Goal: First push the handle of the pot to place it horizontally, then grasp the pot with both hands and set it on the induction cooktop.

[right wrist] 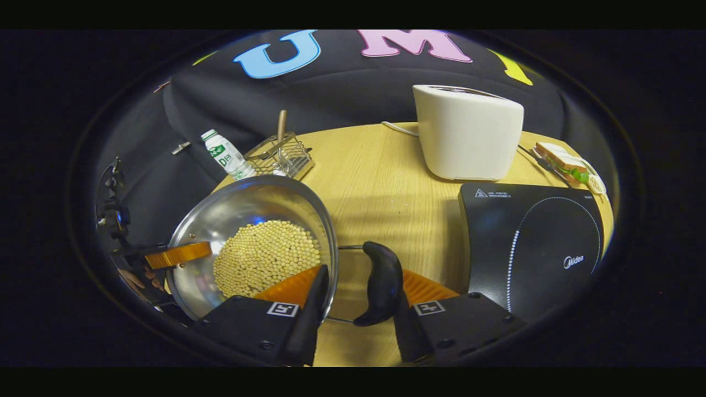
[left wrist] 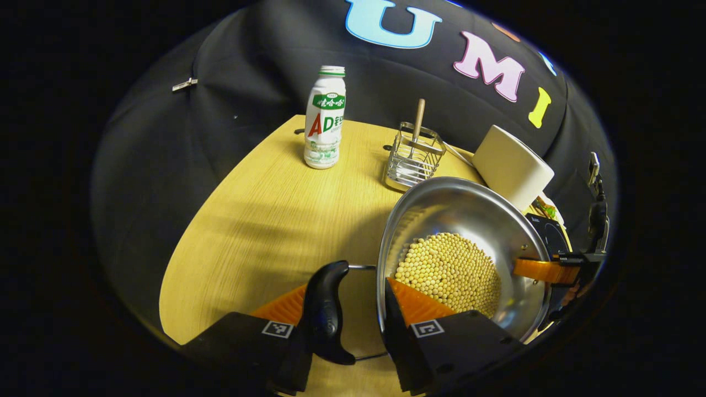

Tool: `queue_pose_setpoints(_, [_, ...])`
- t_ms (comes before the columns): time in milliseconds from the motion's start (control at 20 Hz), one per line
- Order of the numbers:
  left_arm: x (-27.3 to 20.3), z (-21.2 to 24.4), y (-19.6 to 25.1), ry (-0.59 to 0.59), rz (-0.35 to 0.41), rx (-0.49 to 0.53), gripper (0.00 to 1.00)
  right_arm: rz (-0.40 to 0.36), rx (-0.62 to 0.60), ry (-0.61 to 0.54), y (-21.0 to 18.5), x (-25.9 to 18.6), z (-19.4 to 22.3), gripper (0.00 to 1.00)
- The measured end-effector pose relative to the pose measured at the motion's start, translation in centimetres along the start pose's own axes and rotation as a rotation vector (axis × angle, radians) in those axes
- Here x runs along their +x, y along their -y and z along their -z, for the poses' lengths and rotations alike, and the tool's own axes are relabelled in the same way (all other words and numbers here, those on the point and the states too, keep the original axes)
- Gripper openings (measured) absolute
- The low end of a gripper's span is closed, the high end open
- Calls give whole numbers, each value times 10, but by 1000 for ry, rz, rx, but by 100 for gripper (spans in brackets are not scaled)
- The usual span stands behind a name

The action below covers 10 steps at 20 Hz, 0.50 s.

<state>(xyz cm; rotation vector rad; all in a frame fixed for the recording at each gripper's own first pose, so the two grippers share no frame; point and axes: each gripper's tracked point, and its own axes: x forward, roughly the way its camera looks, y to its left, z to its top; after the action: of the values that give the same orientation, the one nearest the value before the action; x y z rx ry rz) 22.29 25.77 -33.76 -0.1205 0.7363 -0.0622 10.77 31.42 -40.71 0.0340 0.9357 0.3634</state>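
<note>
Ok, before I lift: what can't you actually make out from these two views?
- Left gripper view: whether the left gripper truly clamps the handle; its fingers hide the contact.
- Right gripper view: likewise for the right gripper and the other handle.
- Both views: the pot underside, hidden by its wall.
- Left gripper view: the induction cooktop, mostly behind the pot.

Shiny metal pot (left wrist: 469, 220); matt wood-grain table (left wrist: 265, 220); glossy cooktop (right wrist: 529, 242).
</note>
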Motion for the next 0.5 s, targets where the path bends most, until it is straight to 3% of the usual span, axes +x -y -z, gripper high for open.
queue_pose_setpoints(500, [-51,-26,75,16,19,2,62,1,10,26,46,-75,-38,60])
